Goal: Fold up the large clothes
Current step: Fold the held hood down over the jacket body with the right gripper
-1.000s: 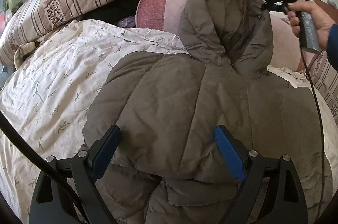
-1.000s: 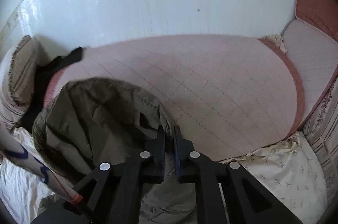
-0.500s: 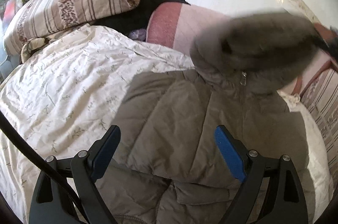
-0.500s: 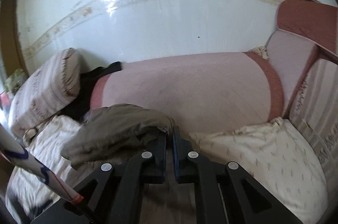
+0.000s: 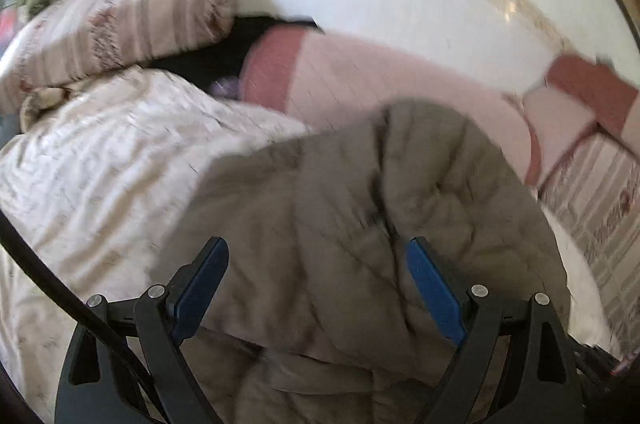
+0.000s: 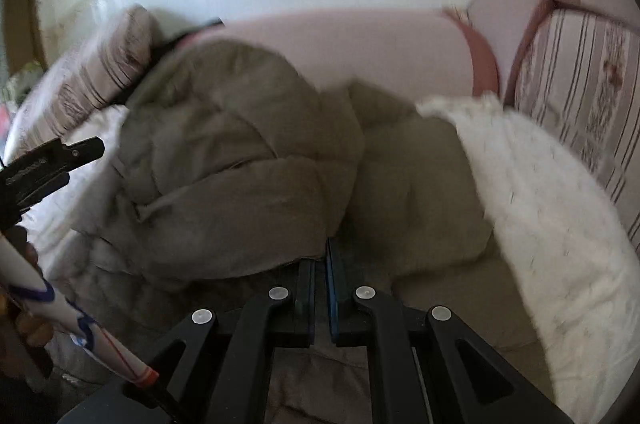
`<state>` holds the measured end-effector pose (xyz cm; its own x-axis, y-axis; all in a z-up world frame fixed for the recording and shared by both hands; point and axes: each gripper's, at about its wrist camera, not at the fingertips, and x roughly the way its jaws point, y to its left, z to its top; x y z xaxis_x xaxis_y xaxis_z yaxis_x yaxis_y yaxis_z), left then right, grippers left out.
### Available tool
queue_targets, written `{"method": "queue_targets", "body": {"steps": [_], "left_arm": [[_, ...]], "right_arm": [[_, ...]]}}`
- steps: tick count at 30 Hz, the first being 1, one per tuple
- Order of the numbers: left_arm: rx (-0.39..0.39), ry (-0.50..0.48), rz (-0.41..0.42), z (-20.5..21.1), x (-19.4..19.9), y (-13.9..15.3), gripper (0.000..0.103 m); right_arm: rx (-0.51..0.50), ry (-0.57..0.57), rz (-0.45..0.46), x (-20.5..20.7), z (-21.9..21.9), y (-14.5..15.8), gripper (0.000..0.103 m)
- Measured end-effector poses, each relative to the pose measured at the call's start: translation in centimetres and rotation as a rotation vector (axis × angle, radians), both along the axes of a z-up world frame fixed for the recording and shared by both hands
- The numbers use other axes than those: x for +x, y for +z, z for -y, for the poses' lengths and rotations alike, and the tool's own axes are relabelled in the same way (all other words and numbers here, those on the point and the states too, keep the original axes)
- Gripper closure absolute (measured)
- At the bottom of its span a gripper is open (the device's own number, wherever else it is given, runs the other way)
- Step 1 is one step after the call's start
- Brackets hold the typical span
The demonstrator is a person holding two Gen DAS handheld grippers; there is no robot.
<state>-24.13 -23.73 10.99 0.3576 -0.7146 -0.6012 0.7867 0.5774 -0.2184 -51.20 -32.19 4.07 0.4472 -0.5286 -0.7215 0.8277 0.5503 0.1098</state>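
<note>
At frame centre on the bed, the jacket, judged soft and bulky, is pinched at its hood edge by the closed right gripper; the left gripper is held wide, empty.

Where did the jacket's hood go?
The hood is folded down over the puffy jacket's body, left of centre in the right wrist view, with the right gripper shut on its edge.
</note>
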Motion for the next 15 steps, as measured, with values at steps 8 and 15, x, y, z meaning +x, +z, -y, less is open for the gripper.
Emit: {"method": "queue_targets", "body": {"steps": [8,15], "left_arm": [[0.274,-0.018,0.021,3.7,-0.5,-5.1,0.010],[0.268,-0.014,0.023,3.6,-0.4,-5.3,0.009]], "right_arm": [[0.068,-0.020,-0.038,-1.1,1.3,-1.3,0.102],[-0.137,-0.028,0.136,-1.6,1.0,6.8,0.091]]}}
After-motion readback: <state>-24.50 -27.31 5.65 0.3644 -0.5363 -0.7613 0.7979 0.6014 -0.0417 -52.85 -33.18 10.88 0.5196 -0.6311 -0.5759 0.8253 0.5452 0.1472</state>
